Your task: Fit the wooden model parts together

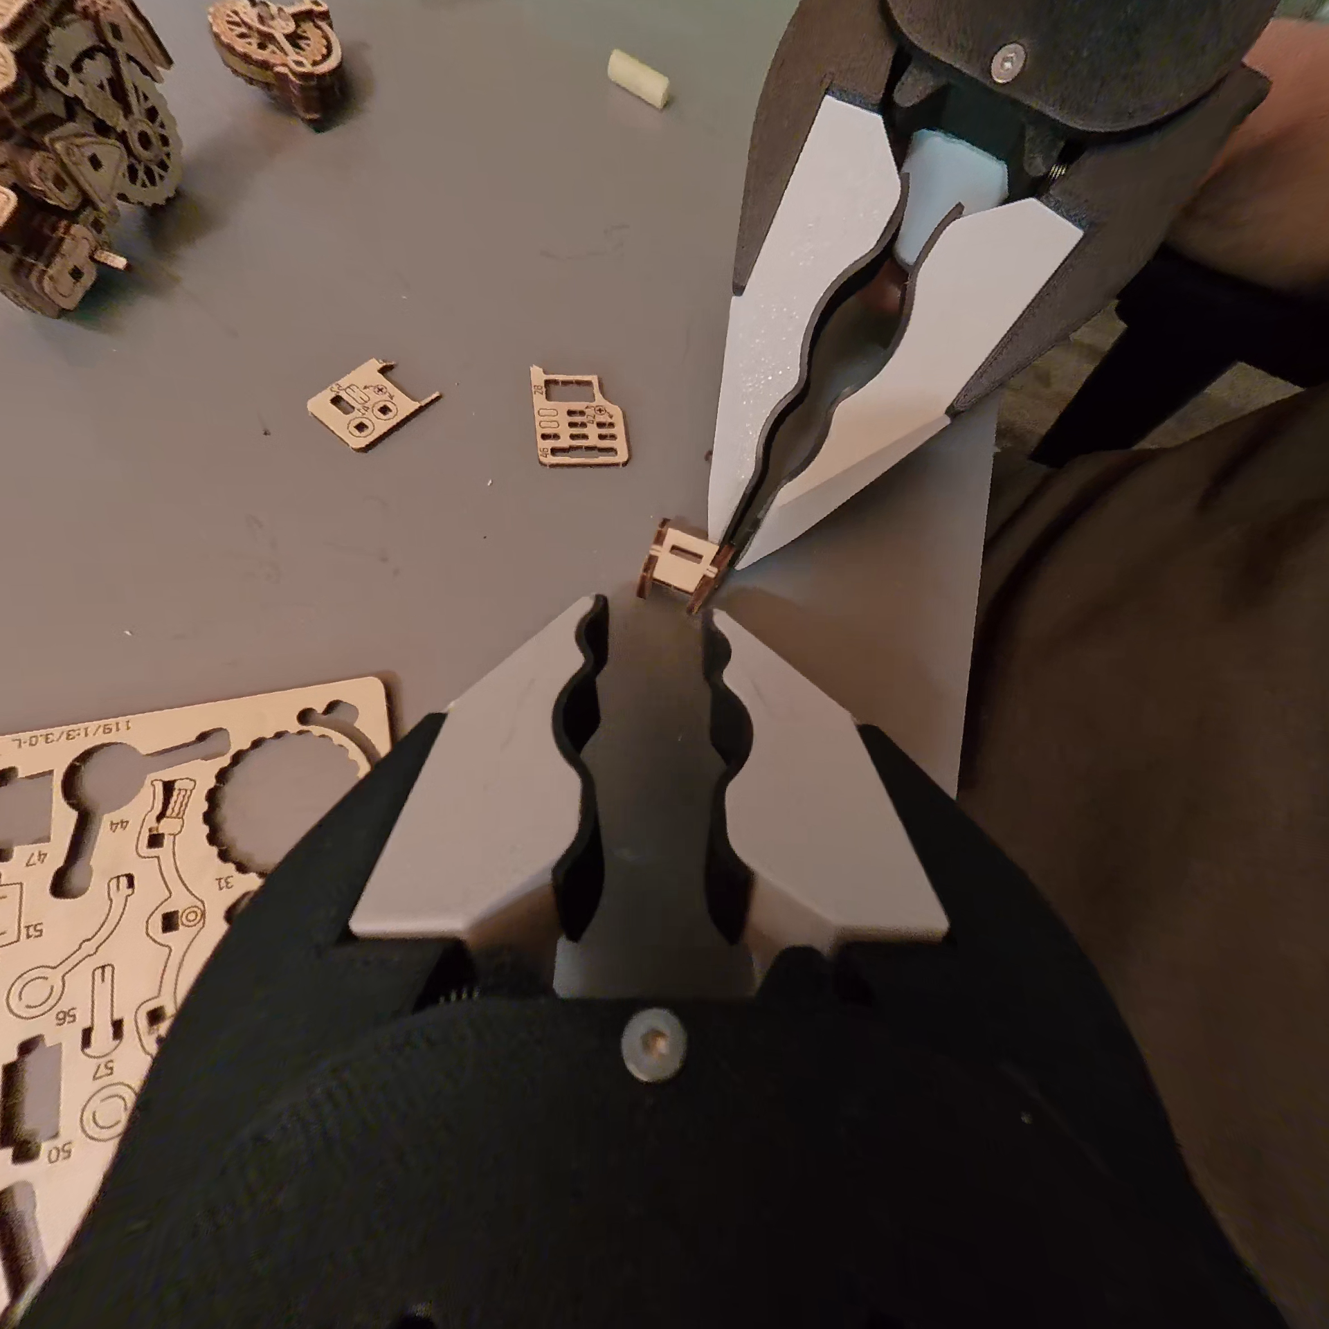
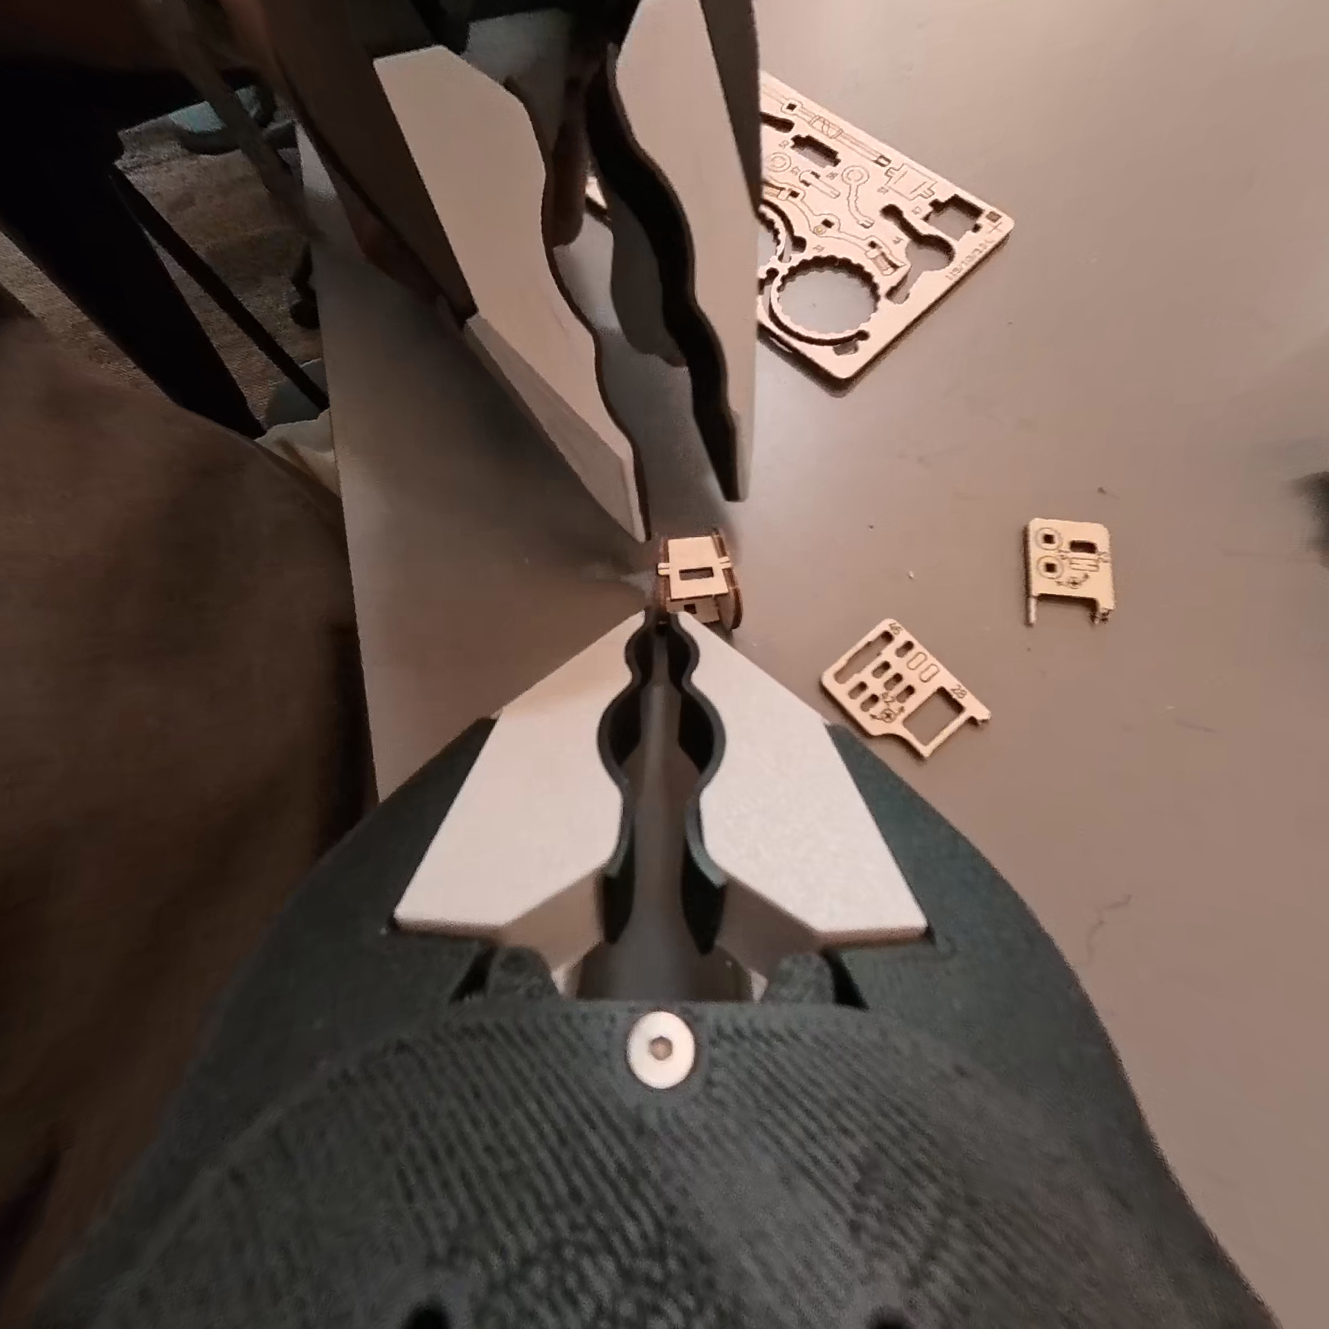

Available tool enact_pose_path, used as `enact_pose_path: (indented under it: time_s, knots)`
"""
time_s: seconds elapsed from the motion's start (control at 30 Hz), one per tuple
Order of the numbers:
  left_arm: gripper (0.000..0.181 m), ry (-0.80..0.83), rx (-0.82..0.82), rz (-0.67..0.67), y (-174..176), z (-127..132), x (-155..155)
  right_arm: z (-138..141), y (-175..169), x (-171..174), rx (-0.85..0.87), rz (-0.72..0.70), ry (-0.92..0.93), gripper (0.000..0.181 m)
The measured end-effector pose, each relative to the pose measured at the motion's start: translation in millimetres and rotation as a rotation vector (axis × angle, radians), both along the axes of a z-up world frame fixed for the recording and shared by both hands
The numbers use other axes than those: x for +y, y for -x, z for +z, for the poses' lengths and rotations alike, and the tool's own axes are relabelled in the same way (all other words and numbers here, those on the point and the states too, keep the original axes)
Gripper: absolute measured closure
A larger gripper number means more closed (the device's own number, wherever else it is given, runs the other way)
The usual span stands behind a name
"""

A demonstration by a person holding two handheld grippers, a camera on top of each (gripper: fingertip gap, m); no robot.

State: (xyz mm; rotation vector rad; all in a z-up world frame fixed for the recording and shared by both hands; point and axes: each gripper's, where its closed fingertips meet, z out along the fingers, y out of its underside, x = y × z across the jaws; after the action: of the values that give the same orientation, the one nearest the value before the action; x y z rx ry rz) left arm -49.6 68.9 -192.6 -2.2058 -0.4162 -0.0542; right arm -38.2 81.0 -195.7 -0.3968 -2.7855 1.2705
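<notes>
A small box-like wooden assembly (image 1: 678,568) with a slot in its top sits low over the grey table (image 1: 431,252), near its edge. My right gripper (image 1: 721,572) comes in from the upper right, shut on one end plate of the assembly. In the right wrist view, my right gripper (image 2: 658,629) pinches the near edge of the assembly (image 2: 696,582). My left gripper (image 1: 654,611) is open and empty, its tips just short of the assembly. It also shows in the right wrist view (image 2: 687,514), coming from above.
Two flat wooden pieces (image 1: 370,406) (image 1: 581,418) lie loose on the table. A punched-out parts sheet (image 1: 144,863) lies at lower left. Built wooden models (image 1: 79,144) (image 1: 277,50) and a pale cylinder (image 1: 638,78) stand farther off. The table edge (image 1: 974,575) and a person's lap lie to the right. Both grippers' tips are close together, under 4 cm apart. The right tips stand about 20 cm off the pale cylinder (image 1: 638,78).
</notes>
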Motion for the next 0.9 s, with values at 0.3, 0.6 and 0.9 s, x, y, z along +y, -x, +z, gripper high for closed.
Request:
enact_pose_path:
  time_s: [0.3,0.6,0.9]
  knots:
    - [0.143,0.052,0.033,-0.124,-21.8,-6.7,7.7,0.2,-18.6,-7.2,0.002,0.106,0.015,0.180]
    - [0.158,0.091,0.072,-0.160,-29.3,-11.5,10.3,0.1,-22.3,-6.7,-0.012,0.120,0.027,0.180]
    - [0.161,0.087,0.069,-0.162,-29.3,-11.0,10.8,0.0,-22.5,-6.1,-0.005,0.121,0.020,0.179]
